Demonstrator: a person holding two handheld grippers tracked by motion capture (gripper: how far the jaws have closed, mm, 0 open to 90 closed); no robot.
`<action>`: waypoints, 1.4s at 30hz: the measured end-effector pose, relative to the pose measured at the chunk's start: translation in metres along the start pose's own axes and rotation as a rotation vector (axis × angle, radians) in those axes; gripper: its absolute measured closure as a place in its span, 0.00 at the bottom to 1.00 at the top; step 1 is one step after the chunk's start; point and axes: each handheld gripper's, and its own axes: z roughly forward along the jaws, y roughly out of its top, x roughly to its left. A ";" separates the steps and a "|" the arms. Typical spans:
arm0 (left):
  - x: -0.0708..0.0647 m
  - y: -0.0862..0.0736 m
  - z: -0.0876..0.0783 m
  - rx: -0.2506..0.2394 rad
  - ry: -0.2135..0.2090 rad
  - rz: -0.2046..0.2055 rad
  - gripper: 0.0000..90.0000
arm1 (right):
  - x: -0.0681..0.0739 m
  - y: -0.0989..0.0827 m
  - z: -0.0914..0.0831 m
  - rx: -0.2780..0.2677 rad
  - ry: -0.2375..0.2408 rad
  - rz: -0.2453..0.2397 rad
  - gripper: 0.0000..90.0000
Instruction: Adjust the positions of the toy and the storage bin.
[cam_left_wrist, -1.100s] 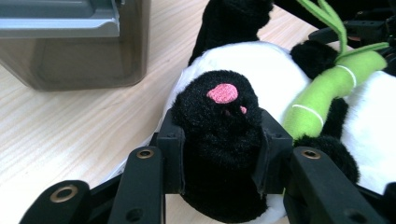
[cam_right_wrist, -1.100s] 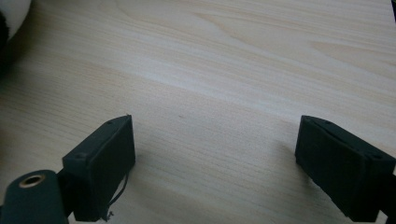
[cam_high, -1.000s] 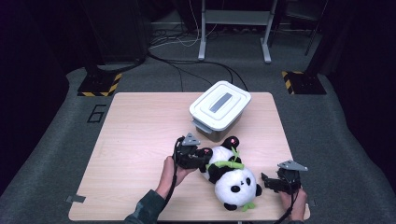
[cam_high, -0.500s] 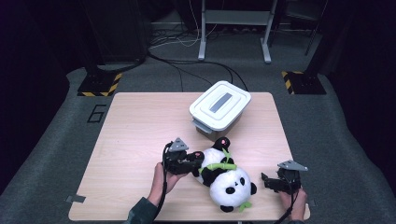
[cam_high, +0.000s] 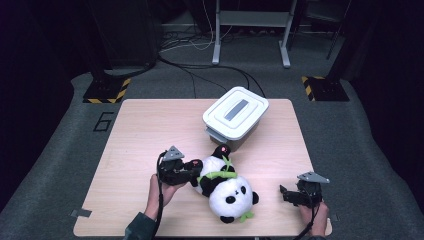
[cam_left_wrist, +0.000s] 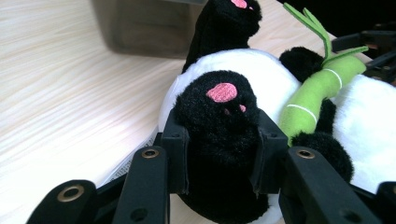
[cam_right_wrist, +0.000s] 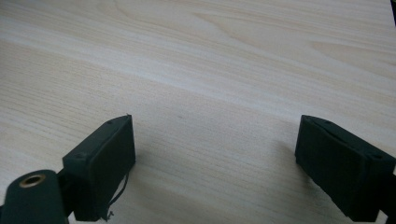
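Left gripper (cam_high: 192, 172) clamped on a black foot (cam_left_wrist: 219, 121) of the panda plush (cam_high: 225, 185), which lies near-centre on the desk (cam_high: 140, 135), just near of the white lidded bin (cam_high: 235, 114). Right gripper (cam_high: 286, 194) sits at the near right with jaws apart, nothing between them. Only readable marking: "6" (cam_high: 103, 121) on the floor left of the desk.

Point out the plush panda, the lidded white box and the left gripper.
plush panda (cam_high: 227, 189), high view, on its white belly.
lidded white box (cam_high: 235, 112), high view, on the lid.
left gripper (cam_left_wrist: 219, 154), left gripper view, between the fingertips clamped on the panda's black paw.
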 end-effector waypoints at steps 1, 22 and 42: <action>0.004 -0.001 -0.002 0.000 0.004 -0.003 0.71 | 0.000 0.000 0.000 0.000 0.000 0.000 0.13; 0.063 -0.009 -0.036 -0.021 0.075 -0.094 0.71 | 0.000 0.000 0.000 0.000 -0.003 0.000 0.13; 0.048 0.002 -0.059 -0.095 0.152 -0.133 0.17 | 0.000 0.000 0.000 0.000 -0.005 0.004 0.13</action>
